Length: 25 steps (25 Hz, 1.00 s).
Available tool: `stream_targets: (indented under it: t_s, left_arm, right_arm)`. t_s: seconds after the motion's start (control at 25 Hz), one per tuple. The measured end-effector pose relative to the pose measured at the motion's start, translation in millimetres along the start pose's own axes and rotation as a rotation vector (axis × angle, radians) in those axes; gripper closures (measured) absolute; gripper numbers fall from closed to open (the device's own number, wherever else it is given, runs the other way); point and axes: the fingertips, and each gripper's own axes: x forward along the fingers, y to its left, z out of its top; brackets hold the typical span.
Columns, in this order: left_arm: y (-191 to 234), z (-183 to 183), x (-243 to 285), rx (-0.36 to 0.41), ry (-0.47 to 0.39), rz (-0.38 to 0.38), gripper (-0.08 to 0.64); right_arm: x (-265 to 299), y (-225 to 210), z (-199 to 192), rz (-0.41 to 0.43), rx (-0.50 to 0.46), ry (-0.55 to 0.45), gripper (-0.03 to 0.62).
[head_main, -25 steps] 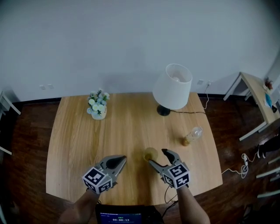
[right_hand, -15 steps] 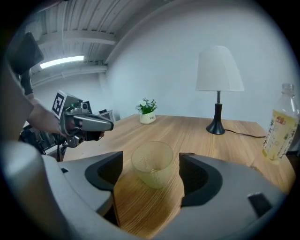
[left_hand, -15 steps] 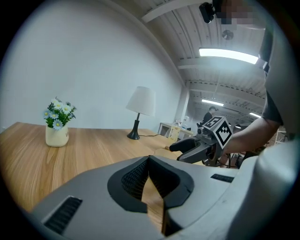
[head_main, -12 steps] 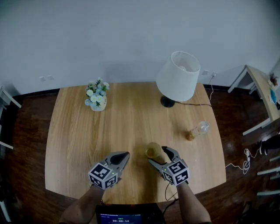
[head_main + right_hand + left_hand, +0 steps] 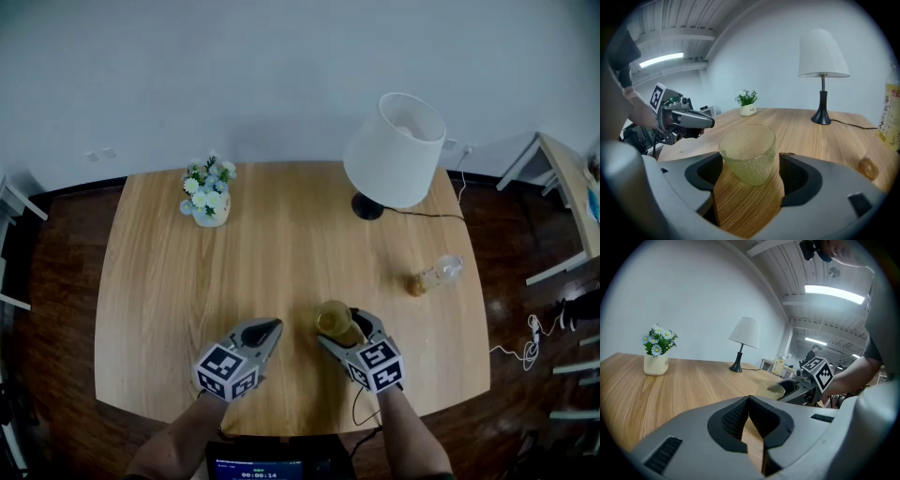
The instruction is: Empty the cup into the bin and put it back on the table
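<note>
The dimpled, yellowish cup (image 5: 330, 320) stands upright near the front edge of the desk (image 5: 281, 244), between the jaws of the right tongs (image 5: 338, 328). Those jaws have just been opening and now stand wide, with a gap on each side of the glass, so they grip nothing. The likely trouble is an uneven close. If one pad meets the slick wall first, it could shove or tip the cup and spill it across the desk. A weak pinch might also let it slip on the lift. The left tongs (image 5: 272, 327) hover just beside, jaws together and empty.
</note>
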Motion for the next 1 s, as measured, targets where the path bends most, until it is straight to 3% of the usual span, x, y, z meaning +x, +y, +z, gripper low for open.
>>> stream_targets:
  t_s: [0.08, 0.68, 0.76, 1.0]
  left_arm:
    - [1, -3, 2, -0.006, 0.003, 0.001, 0.566]
    - [12, -11, 12, -0.024, 0.008, 0.023, 0.566]
    - [14, -11, 13, -0.027, 0.004, 0.027, 0.566]
    - [14, -14, 18, -0.034, 0.012, 0.025, 0.566]
  right_arm:
    - [4, 0, -1, 0.007, 0.001, 0.003, 0.166]
    - [22, 3, 9, 0.022, -0.035, -0.039, 0.166]
    - [25, 4, 10, 0.028, -0.036, -0.047, 0.133]
    - [28, 4, 15, 0.027, -0.054, -0.068, 0.133]
